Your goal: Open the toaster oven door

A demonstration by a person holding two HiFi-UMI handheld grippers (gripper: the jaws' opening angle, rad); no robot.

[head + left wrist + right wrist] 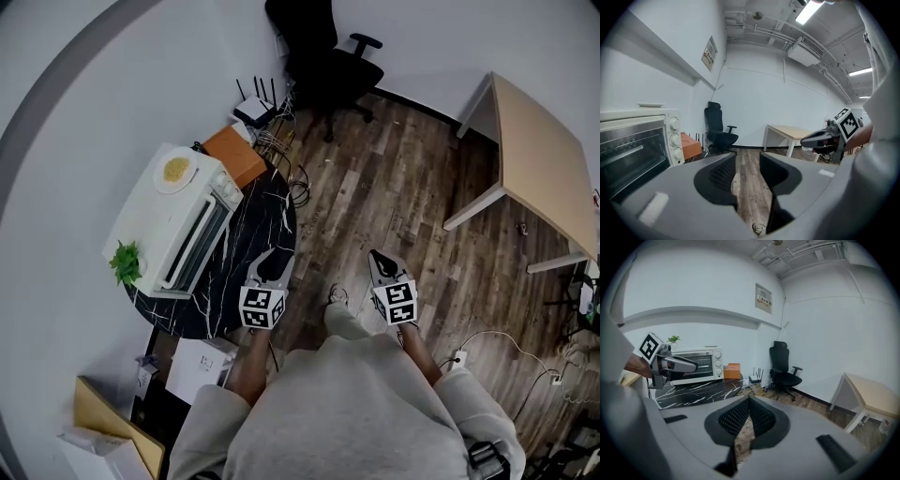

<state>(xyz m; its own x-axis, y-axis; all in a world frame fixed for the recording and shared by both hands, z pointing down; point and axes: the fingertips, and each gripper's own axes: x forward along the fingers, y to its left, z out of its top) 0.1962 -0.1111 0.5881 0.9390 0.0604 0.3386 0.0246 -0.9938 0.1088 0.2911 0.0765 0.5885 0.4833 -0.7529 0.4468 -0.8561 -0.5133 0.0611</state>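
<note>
The white toaster oven (178,220) stands on a round black marble table (258,220) at the left, with its glass door shut. The oven (633,150) also fills the left edge of the left gripper view, and the oven (696,364) appears far off in the right gripper view. My left gripper (267,255) hovers over the table's near edge, right of the oven, open with nothing between its fingers. My right gripper (377,255) hangs over the wooden floor, apart from the table, with its jaws shut and empty. Each gripper view shows the other gripper: the right gripper (834,133) and the left gripper (670,364).
A plate of food (175,171) and a small green plant (127,261) sit on top of the oven. An orange box (236,155) and a router (253,111) lie behind the table. A black office chair (328,61) and a wooden desk (544,159) stand further off.
</note>
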